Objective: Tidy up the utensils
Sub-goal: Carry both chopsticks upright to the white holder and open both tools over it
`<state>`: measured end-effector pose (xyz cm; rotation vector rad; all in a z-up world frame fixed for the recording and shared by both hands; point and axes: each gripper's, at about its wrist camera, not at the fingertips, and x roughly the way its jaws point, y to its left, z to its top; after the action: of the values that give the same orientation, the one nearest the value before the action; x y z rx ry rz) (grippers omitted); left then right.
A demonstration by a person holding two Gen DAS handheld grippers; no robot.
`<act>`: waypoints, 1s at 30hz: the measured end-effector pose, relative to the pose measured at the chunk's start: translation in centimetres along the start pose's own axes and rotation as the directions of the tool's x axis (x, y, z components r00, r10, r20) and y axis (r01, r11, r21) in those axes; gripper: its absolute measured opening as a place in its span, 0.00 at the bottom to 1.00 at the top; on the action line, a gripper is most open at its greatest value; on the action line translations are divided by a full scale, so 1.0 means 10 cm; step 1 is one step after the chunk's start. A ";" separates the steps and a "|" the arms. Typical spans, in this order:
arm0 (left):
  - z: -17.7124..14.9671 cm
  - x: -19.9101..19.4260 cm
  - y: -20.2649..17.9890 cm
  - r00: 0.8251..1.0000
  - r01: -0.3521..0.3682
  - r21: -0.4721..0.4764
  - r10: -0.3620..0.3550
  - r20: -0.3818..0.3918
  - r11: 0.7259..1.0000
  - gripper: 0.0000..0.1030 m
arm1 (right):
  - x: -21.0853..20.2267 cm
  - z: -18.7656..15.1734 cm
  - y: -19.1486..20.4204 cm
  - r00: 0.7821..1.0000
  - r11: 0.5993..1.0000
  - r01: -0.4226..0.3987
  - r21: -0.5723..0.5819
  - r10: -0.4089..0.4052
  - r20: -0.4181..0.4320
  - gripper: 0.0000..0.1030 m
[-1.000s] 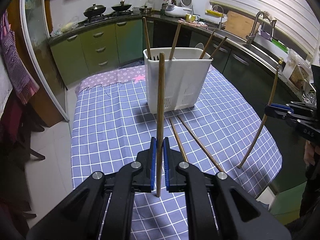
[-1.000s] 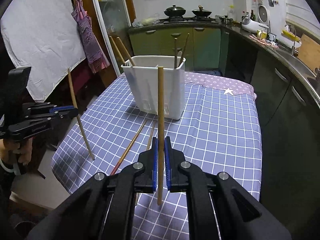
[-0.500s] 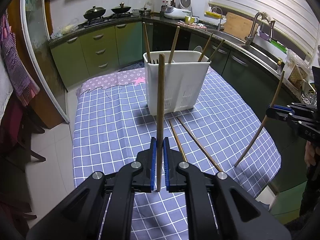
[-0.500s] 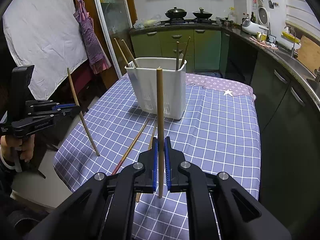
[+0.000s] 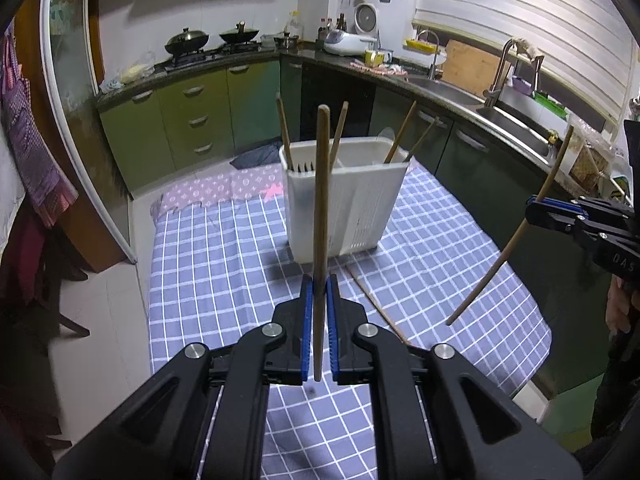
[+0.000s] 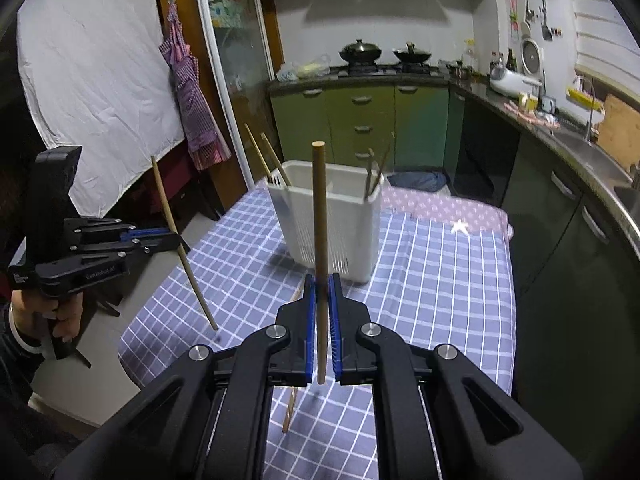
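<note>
My left gripper (image 5: 319,285) is shut on a wooden chopstick (image 5: 321,200) held upright, its lower end above the checked tablecloth (image 5: 216,272). My right gripper (image 6: 321,285) is shut on another upright chopstick (image 6: 320,216). Beyond both stands a white utensil holder (image 5: 356,208) (image 6: 344,236) with several chopsticks leaning inside. In the left wrist view the right gripper (image 5: 532,208) shows at the right with its slanted chopstick (image 5: 504,256). In the right wrist view the left gripper (image 6: 178,240) is at the left, a hand (image 6: 64,316) on its handle.
Two loose chopsticks (image 5: 376,306) lie on the cloth in front of the holder, one seen again as a loose chopstick (image 6: 290,408) under my right gripper. Green kitchen cabinets (image 5: 192,120) and a sink counter (image 5: 516,120) surround the table. The table's edges drop off left and right.
Both grippers have risen, each with its chopstick. The chopsticks' lower ends now hang higher above the cloth, and the holder looks lower and farther off.
</note>
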<state>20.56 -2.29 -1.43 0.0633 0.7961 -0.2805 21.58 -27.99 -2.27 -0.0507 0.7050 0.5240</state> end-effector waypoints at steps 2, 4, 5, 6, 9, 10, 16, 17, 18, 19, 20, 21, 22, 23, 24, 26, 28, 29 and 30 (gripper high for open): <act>0.10 -0.07 -0.01 1.000 0.002 0.000 -0.002 0.019 1.000 0.07 | -0.06 0.14 0.05 1.000 1.000 -0.004 -0.016 0.004 0.025 0.07; 0.22 -0.15 -0.02 0.999 0.002 0.003 -0.002 0.045 1.000 0.07 | -0.12 0.29 0.10 0.999 1.000 -0.004 -0.030 0.005 0.052 0.07; 0.30 -0.21 -0.03 0.998 0.000 0.005 0.000 0.064 1.000 0.07 | -0.15 0.36 0.12 0.998 0.999 -0.005 -0.035 0.008 0.065 0.07; 0.38 -0.27 -0.04 0.996 -0.002 0.007 0.001 0.085 1.000 0.07 | -0.19 0.45 0.14 0.996 0.999 -0.008 -0.036 0.011 0.085 0.07; 0.61 -0.45 -0.06 0.988 -0.013 0.014 0.011 0.157 1.000 0.07 | -0.28 0.71 0.17 0.990 0.999 -0.006 -0.039 0.011 0.137 0.07; 0.69 -0.52 -0.07 0.983 -0.015 0.013 0.013 0.182 1.000 0.07 | -0.30 0.78 0.17 0.988 0.999 -0.006 -0.038 0.012 0.153 0.07; 1.13 -0.78 -0.11 0.944 -0.028 0.010 0.023 0.329 1.000 0.07 | -0.44 1.23 0.13 0.967 1.000 -0.012 -0.018 0.016 0.253 0.07; 1.19 -0.79 -0.12 0.936 -0.035 0.008 0.030 0.350 0.999 0.07 | -0.44 1.29 0.12 0.963 1.000 -0.011 -0.011 0.013 0.267 0.07; 1.24 -0.79 -0.12 0.929 -0.042 0.006 0.037 0.368 0.999 0.07 | -0.43 1.36 0.10 0.960 1.000 -0.004 -0.004 0.005 0.282 0.07; 1.30 -0.76 -0.14 0.923 -0.047 0.006 0.041 0.383 0.999 0.07 | -0.42 1.41 0.08 0.957 1.000 0.004 0.000 -0.003 0.289 0.07; 1.34 -0.70 -0.15 0.919 -0.053 0.006 0.046 0.390 0.999 0.07 | -0.38 1.46 0.06 0.954 1.000 0.016 0.009 -0.018 0.298 0.07; 1.36 -0.65 -0.15 0.918 -0.059 0.005 0.052 0.394 0.998 0.07 | -0.33 1.50 0.04 0.953 1.000 0.027 0.013 -0.030 0.301 0.07; 1.40 -0.55 -0.16 0.917 -0.063 0.000 0.058 0.396 0.998 0.07 | -0.26 1.54 0.02 0.952 0.999 0.046 0.019 -0.050 0.302 0.07; 1.41 -0.47 -0.15 0.918 -0.066 -0.004 0.063 0.392 0.998 0.07 | -0.18 1.57 0.02 0.951 0.998 0.061 0.024 -0.065 0.302 0.07; 1.42 -0.40 -0.15 0.919 -0.069 -0.008 0.067 0.389 0.998 0.07 | -0.08 1.59 0.01 0.951 0.997 0.073 0.029 -0.078 0.299 0.07; 1.42 -0.20 -0.14 0.924 -0.082 -0.018 0.082 0.374 0.997 0.07 | 0.10 1.63 -0.03 0.955 0.996 0.082 0.034 -0.088 0.284 0.07; 1.41 -0.02 -0.12 0.924 -0.107 -0.025 0.109 0.366 0.994 0.07 | 0.28 1.63 -0.07 0.957 0.994 0.097 0.042 -0.105 0.270 0.07; 1.40 0.04 -0.11 0.926 -0.108 -0.028 0.111 0.362 0.994 0.07 | 0.35 1.63 -0.07 0.958 0.993 0.109 0.041 -0.116 0.263 0.07; 1.39 0.12 -0.10 0.930 -0.107 -0.032 0.112 0.351 0.994 0.07 | 0.43 1.63 -0.08 0.959 0.992 0.119 0.040 -0.126 0.254 0.07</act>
<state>30.76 -5.77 7.54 0.0436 0.4341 -0.1735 34.59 -23.25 7.36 -0.0033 0.4522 0.3938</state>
